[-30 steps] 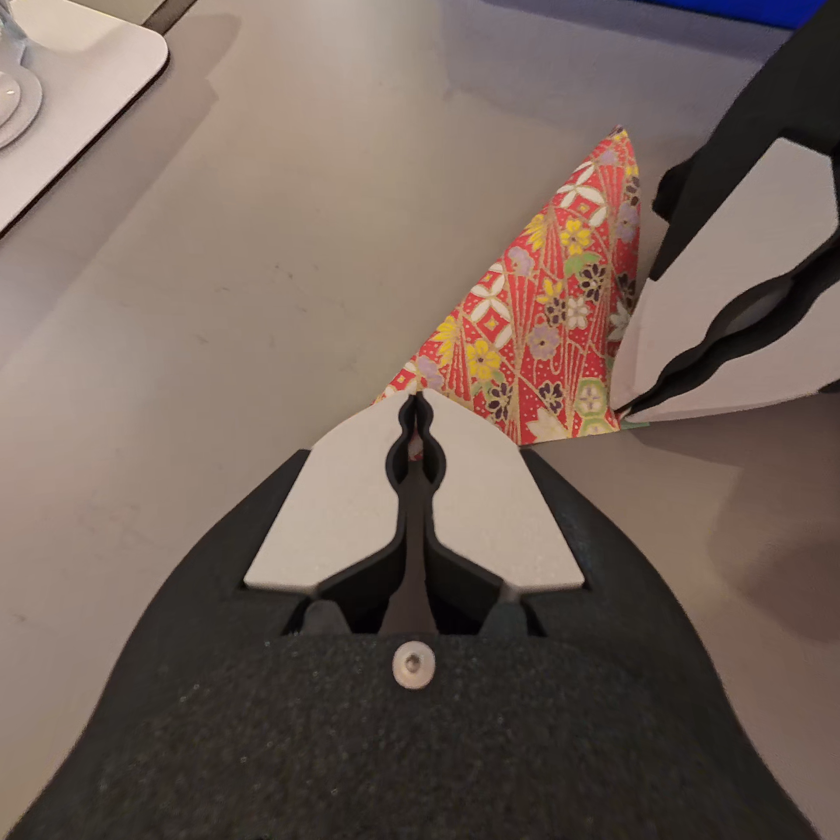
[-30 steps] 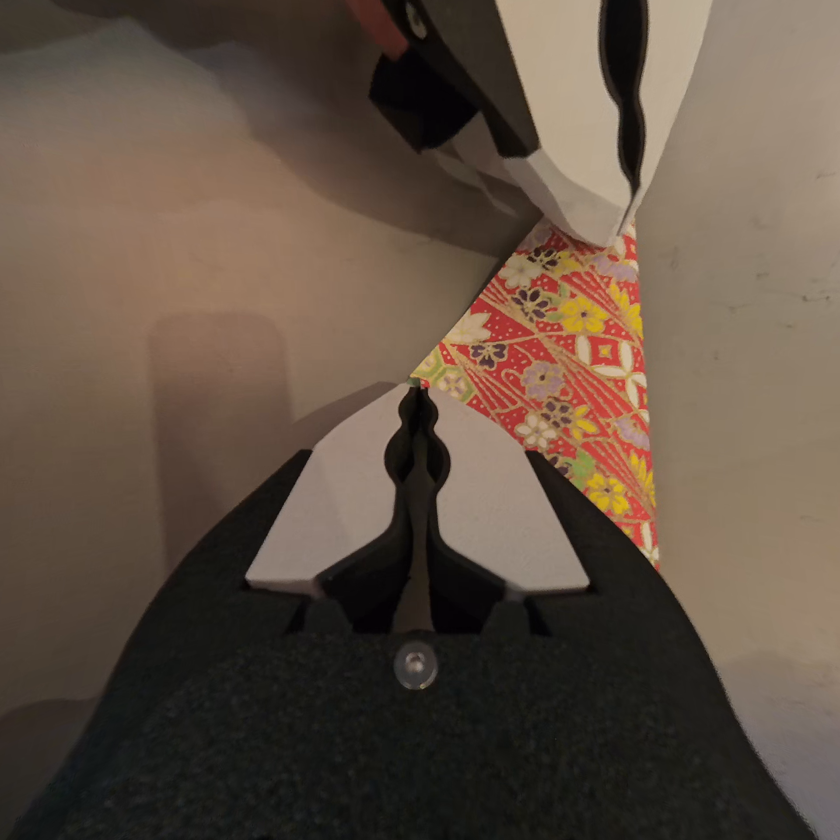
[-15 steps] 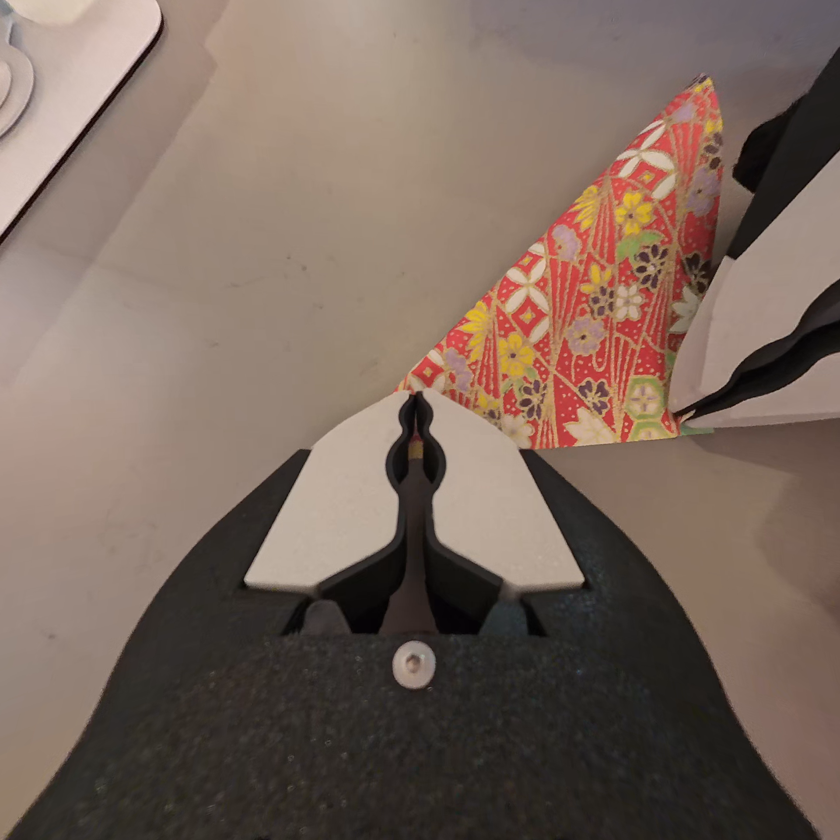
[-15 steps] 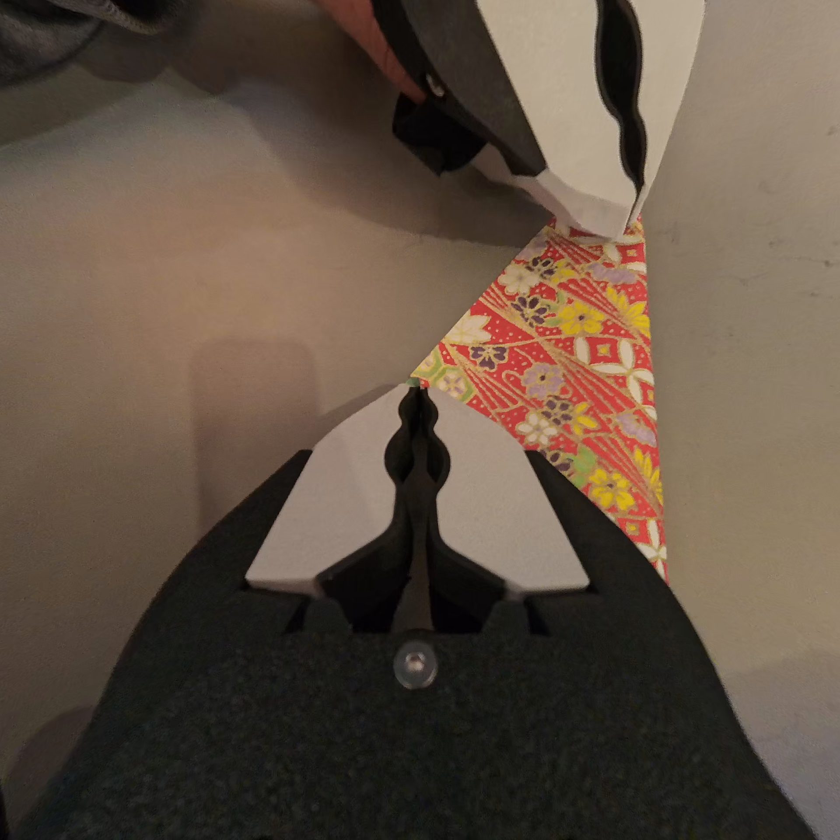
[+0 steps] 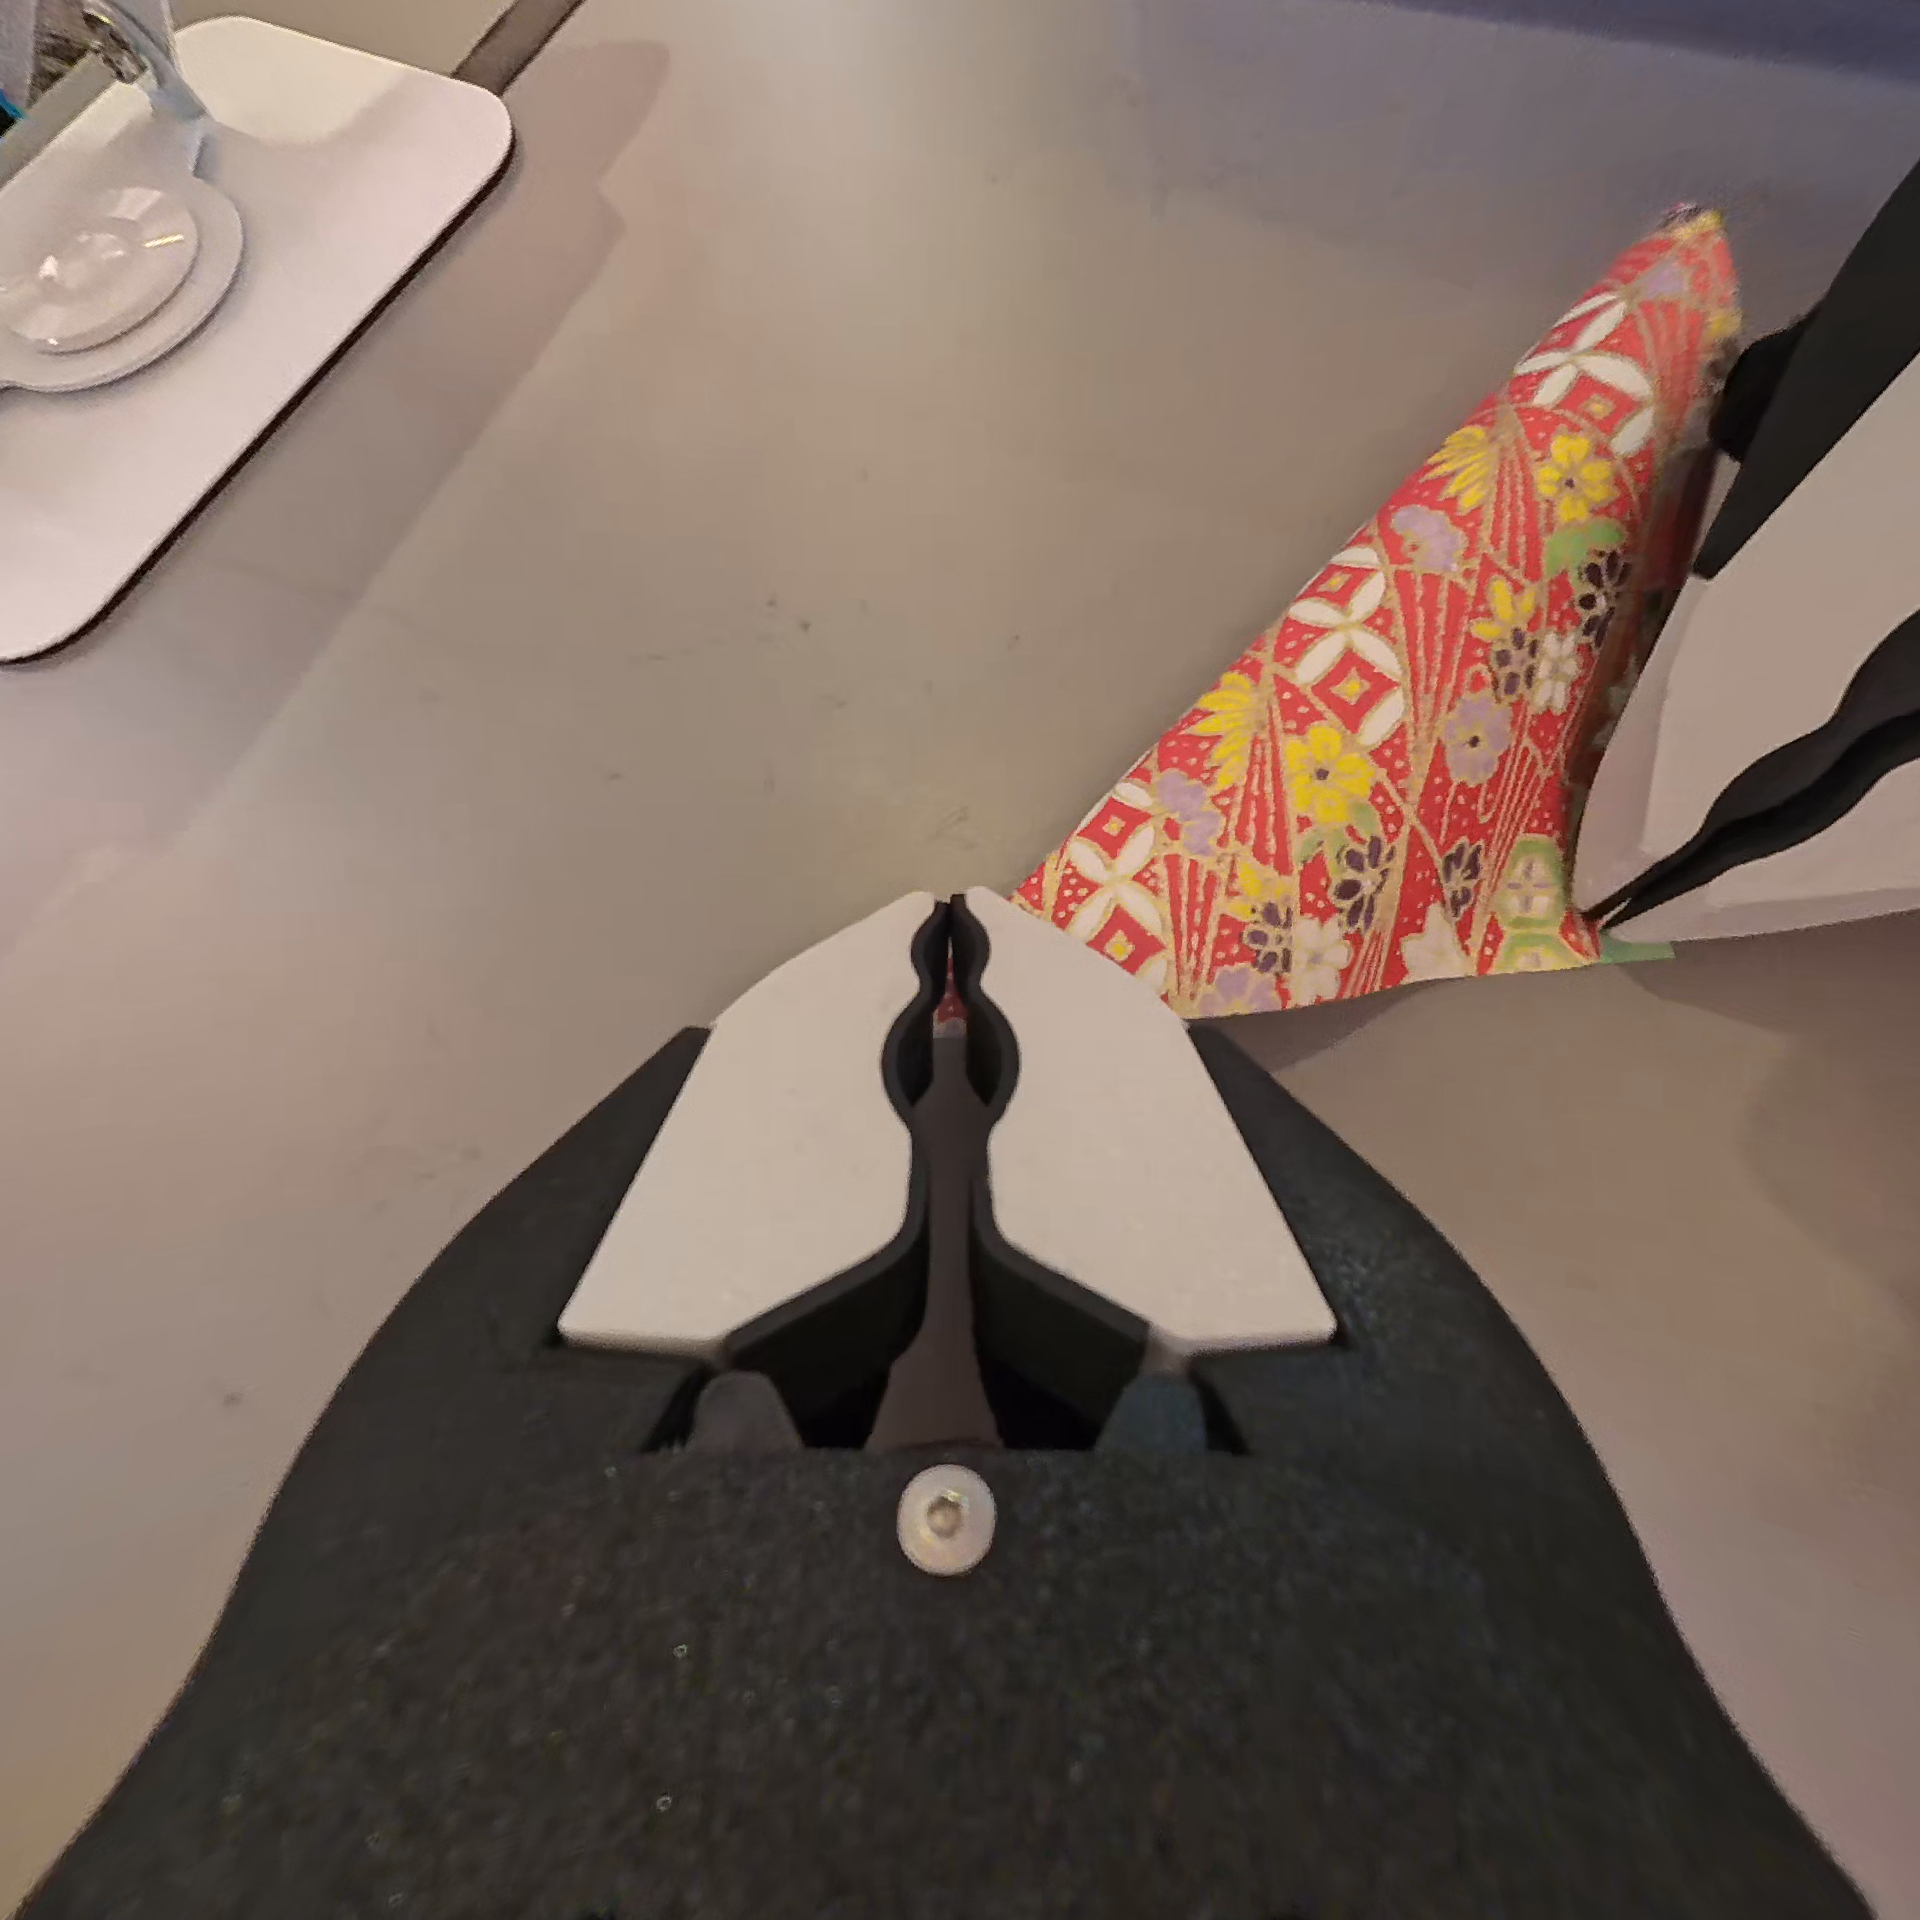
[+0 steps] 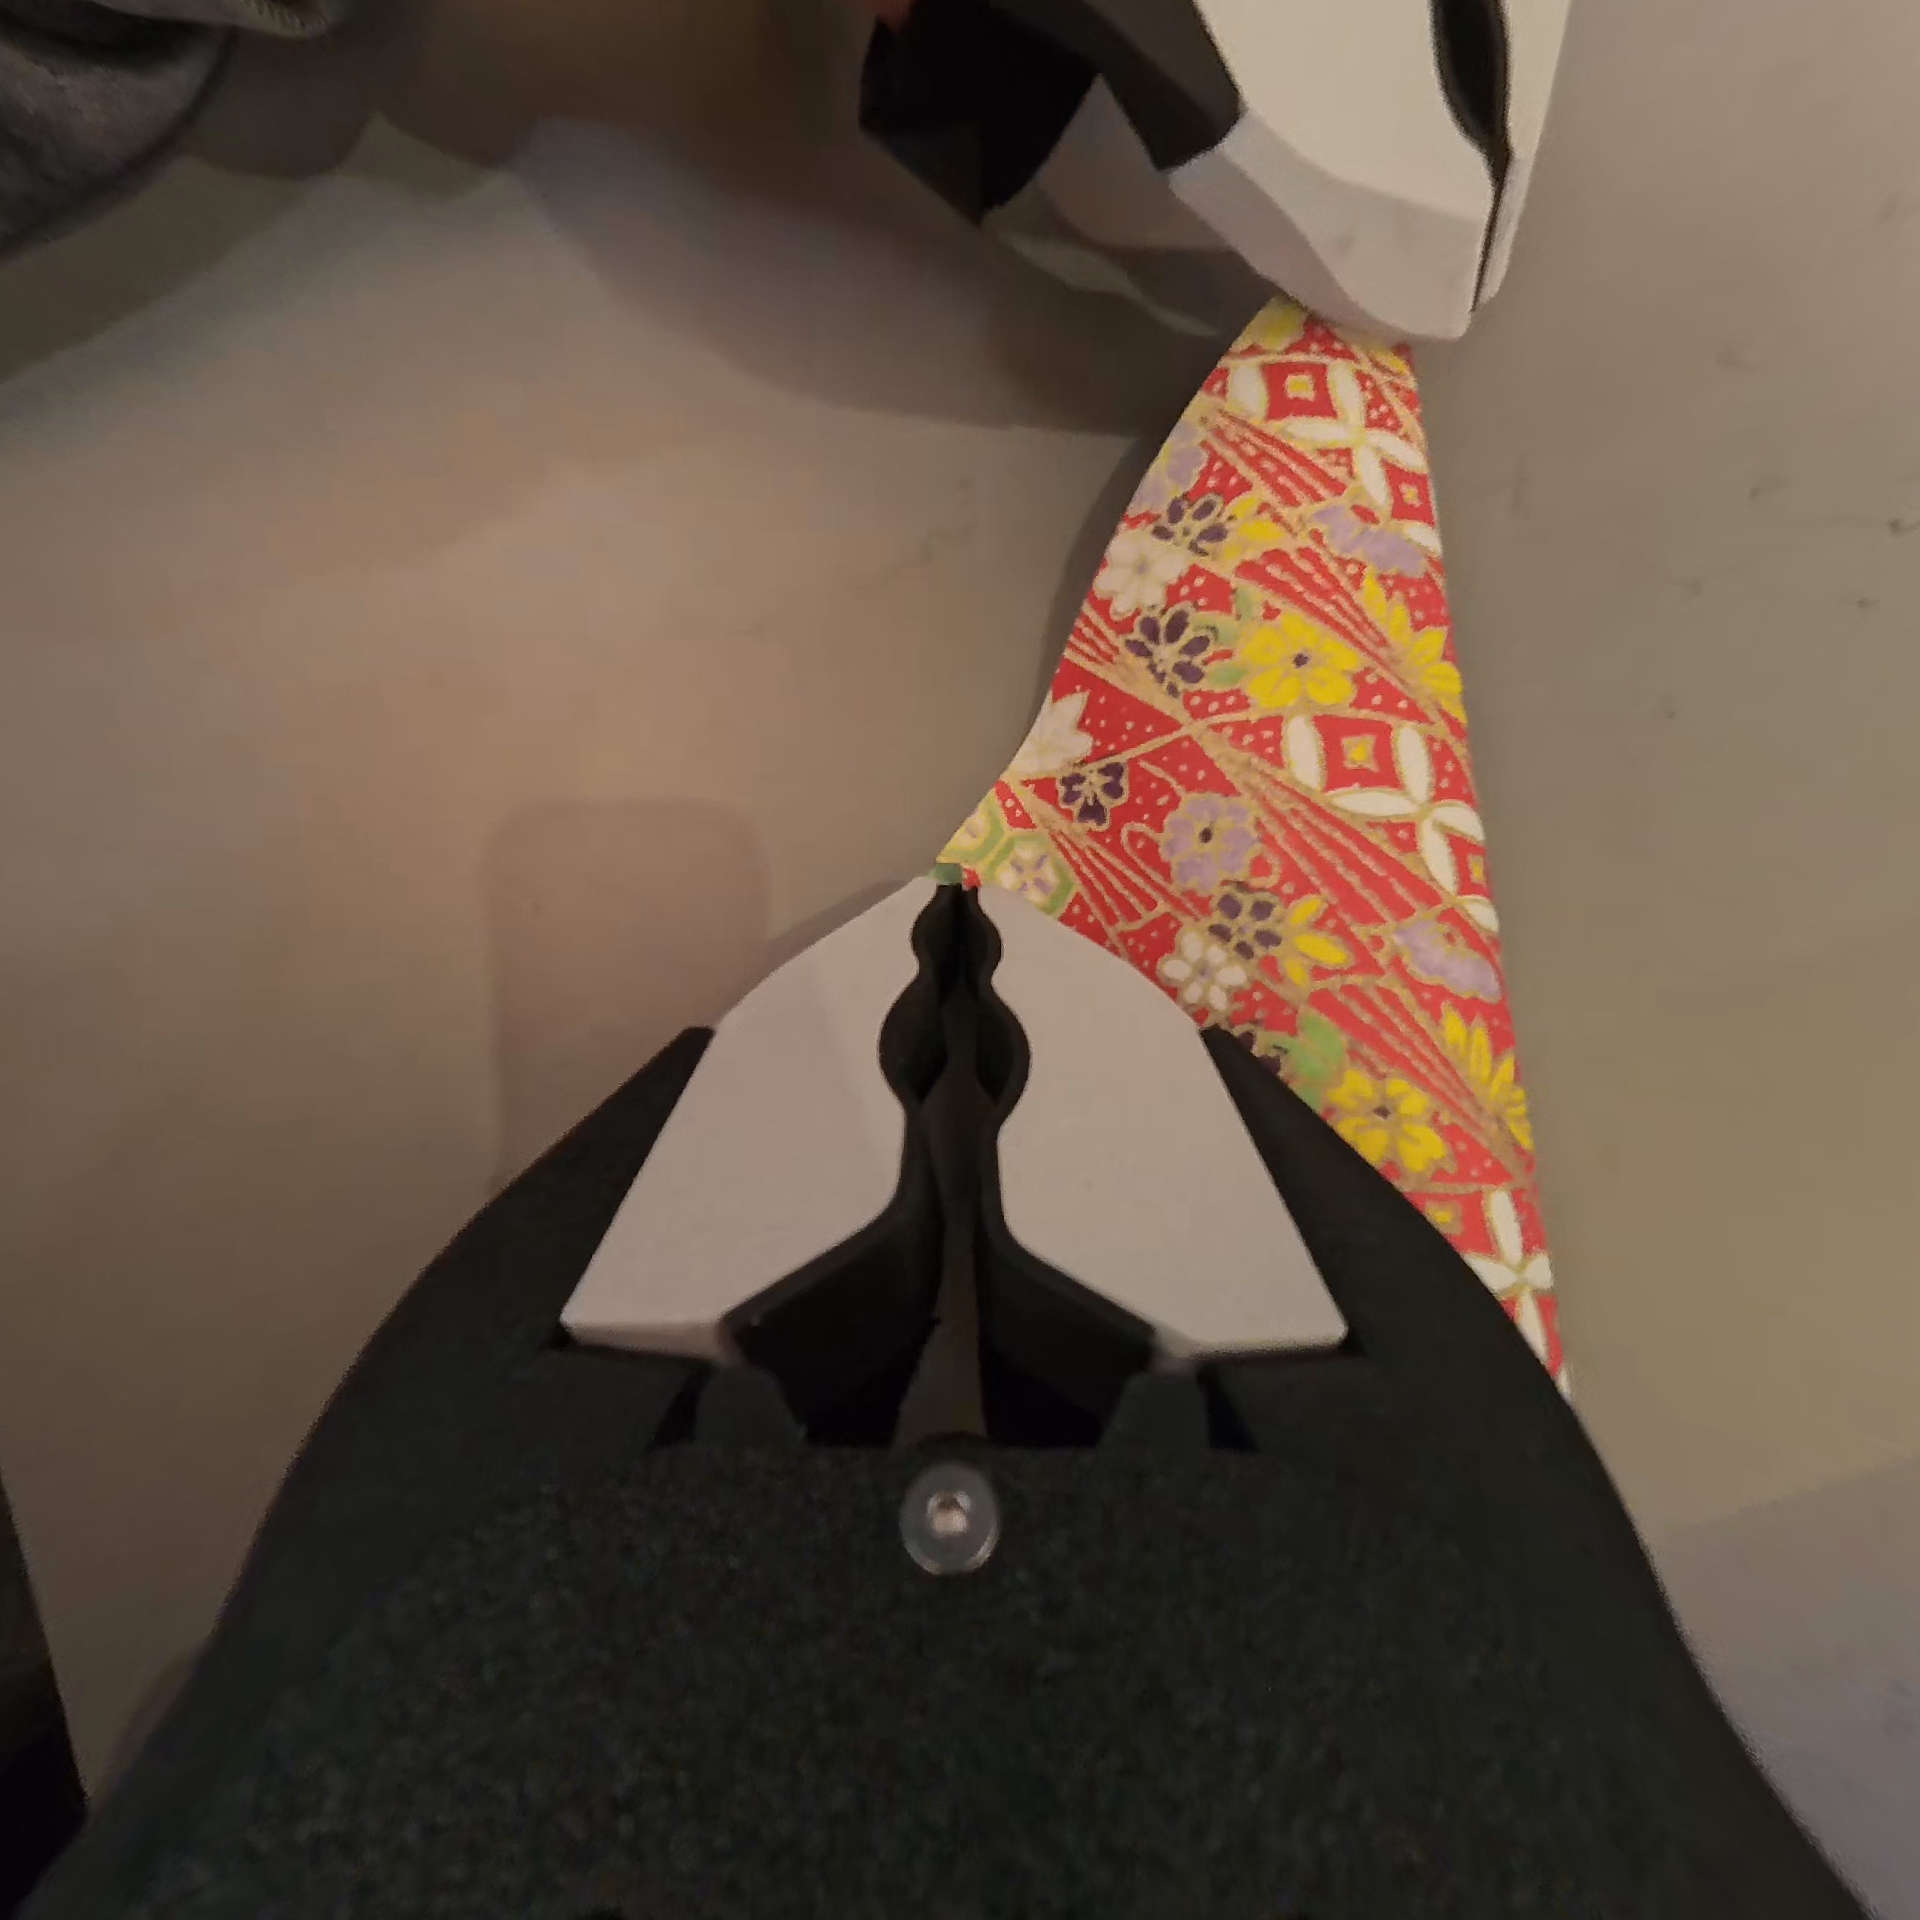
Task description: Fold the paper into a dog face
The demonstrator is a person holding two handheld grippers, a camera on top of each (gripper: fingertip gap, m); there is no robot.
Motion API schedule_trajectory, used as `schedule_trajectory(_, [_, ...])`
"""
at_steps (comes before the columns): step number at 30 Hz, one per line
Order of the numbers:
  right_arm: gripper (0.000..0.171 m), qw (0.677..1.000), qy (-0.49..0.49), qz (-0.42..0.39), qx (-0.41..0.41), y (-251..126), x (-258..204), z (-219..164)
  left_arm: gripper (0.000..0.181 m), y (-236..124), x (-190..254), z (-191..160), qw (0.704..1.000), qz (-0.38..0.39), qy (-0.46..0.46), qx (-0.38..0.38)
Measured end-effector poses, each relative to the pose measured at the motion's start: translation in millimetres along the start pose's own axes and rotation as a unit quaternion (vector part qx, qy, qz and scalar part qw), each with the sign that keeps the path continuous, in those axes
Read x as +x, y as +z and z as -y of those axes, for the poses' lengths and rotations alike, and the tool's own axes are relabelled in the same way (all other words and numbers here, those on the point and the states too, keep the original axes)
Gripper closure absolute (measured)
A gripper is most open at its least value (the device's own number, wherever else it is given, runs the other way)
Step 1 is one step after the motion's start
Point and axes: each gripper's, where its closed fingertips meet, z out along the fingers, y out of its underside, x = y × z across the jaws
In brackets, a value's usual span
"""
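Pinching paper (image 5: 1382, 748) corners | left gripper (image 5: 953, 914) jaws clamped | right gripper (image 6: 956, 896) jaws clamped | table (image 5: 727, 582) beneath

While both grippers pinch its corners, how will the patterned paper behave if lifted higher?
The patterned paper looks thin and already bows between the left gripper and the right gripper, so it will probably sag. It seems very light. A hard pull might tear a pinched corner.

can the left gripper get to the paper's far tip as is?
Probably not: the left gripper is shut on the paper at its near corner, so reaching the far tip means letting go first. The table between looks clear.
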Motion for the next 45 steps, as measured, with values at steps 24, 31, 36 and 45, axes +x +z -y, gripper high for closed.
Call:
schedule_trajectory(24, [0.171, 0.998, 0.054, 0.035, 0.026, 0.0, -1.0, 1.0, 0.181, 16.9, 39.3, 1.8, 0.993, -0.065, 0.096, -0.025])
schedule_trajectory(31, [0.171, 0.997, 0.060, 0.039, 0.029, 0.1, -1.2, 0.8, 0.181, 16.3, 24.9, -0.5, 0.993, -0.046, 0.099, -0.032])
schedule_trajectory(36, [0.171, 0.997, 0.060, 0.038, 0.028, 0.0, -1.3, 0.5, 0.181, 14.7, 19.2, -2.6, 0.995, -0.044, 0.089, -0.027])
schedule_trajectory(45, [0.171, 0.996, 0.069, 0.042, 0.031, -0.2, -1.4, 0.0, 0.181, 14.0, 9.6, -6.7, 0.996, -0.035, 0.078, -0.028])
